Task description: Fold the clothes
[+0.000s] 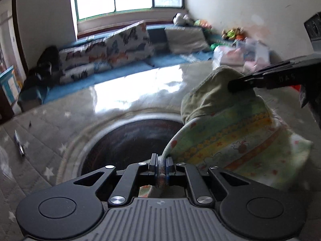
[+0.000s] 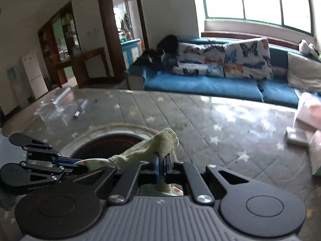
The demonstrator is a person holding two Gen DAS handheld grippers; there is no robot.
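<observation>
Garment: one printed piece (image 1: 236,140) with olive ribbed cuff, at right of the left wrist view, which I hold above the table.
Left gripper (image 1: 162,163): pinching its hem, lower centre.
Right gripper (image 2: 161,163): pinching the cuff (image 2: 166,140).
Table (image 2: 200,120): one, grey star-print cover, round dark opening (image 1: 128,140).
Butterfly cushions (image 2: 224,60): I count two, upper right.

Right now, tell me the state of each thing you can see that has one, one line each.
Left hand-held gripper: shut on the garment's piped edge.
Right hand-held gripper: shut on the garment's ribbed green cuff.
Garment: lifted, held between both grippers, bunched and not yet folded.
Table cover: spread flat, glossy with window glare.
Round opening: uncovered, dark inside.
Doorway: open.
</observation>
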